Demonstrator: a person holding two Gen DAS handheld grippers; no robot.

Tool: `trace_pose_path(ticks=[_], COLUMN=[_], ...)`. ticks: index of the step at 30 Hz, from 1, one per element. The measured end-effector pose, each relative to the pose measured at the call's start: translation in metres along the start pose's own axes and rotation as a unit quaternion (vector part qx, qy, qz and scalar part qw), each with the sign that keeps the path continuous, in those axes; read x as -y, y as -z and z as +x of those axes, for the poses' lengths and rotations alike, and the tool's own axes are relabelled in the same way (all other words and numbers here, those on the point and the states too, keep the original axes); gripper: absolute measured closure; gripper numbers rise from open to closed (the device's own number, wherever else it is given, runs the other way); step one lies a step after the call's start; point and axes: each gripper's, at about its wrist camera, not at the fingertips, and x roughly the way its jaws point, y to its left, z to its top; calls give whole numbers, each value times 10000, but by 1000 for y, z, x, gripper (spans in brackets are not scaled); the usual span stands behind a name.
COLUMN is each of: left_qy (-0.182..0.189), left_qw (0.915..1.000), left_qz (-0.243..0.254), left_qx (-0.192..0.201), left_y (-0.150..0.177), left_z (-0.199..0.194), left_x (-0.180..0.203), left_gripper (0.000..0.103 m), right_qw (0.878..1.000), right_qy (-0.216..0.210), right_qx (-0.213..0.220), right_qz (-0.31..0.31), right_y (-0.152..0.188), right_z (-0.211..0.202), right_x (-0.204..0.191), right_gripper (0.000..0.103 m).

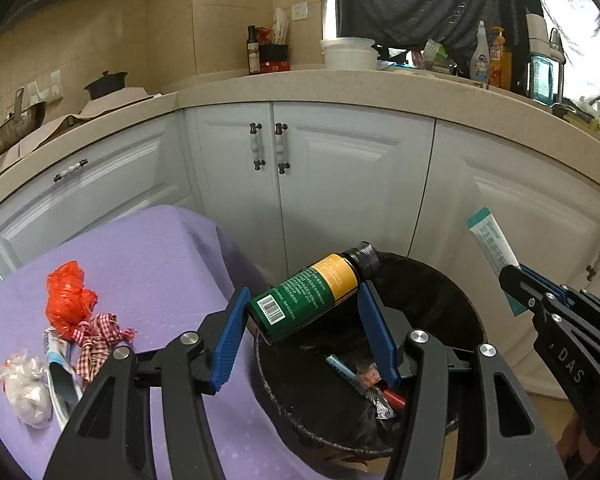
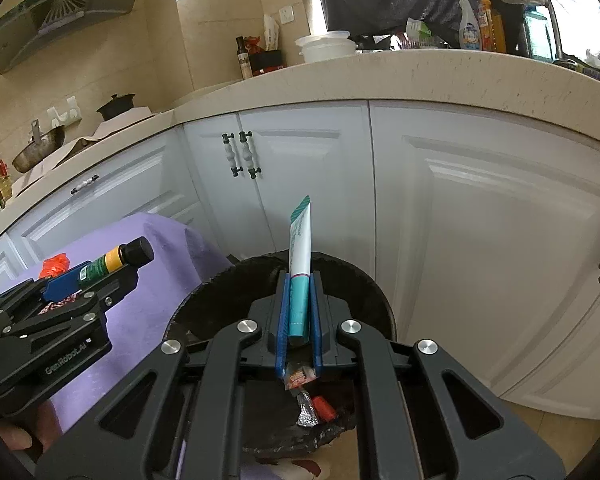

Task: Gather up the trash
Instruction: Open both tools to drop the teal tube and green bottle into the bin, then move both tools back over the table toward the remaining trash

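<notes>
Left gripper (image 1: 300,308) clamps green bottle (image 1: 308,298), right gripper (image 2: 299,312) pinches tube (image 2: 300,256); bin (image 1: 440,280) below both: release only over opening.

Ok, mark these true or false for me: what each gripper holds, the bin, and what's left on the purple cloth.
1. The left gripper holds a green-and-yellow bottle with a black cap. True.
2. The right gripper is empty. False: it is shut on a white-and-teal tube.
3. The black-lined round bin is empty. False: wrappers lie inside.
4. A crumpled orange plastic bag lies on the purple cloth. True.
</notes>
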Motion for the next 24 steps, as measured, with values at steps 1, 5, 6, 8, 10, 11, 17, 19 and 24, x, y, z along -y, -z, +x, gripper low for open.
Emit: trace_pose_path(ticks=[1,5,6,8,10,11,17,19,24], left_qy=[0,22,28,14,11,14,27,24,22], left_qw=[10000,10000,9999,9998,9996,9996,9997,9997,9999], left_qz=[-1,6,23,72,81,70,20,19,-19], left_qx=[-19,-92,-119,-194,-257,-276,-260,-230,-158], left_y=[-1,-3,-3,-2,-2,-1,0,0,-1], left_z=[2,10,12,18,22,23,22,19,12], left_x=[0,3,4,6,7,7,6,6,3], left_gripper=[48,48,47,47,43,39,38,38,37], right_qw=[10000,10000,9999,9998,9997,9997,9996,9996,9994], right_qy=[2,53,74,101,114,123,179,192,229], right_qx=[-7,-6,-1,6,-15,-17,-4,13,69], right_qz=[2,32,84,169,204,209,209,229,234], right_y=[0,0,1,2,3,3,4,4,3], right_z=[2,9,11,14,15,16,14,12,6], right_x=[1,2,3,6,7,8,10,10,10], right_gripper=[93,86,74,68,68,68,68,68,66])
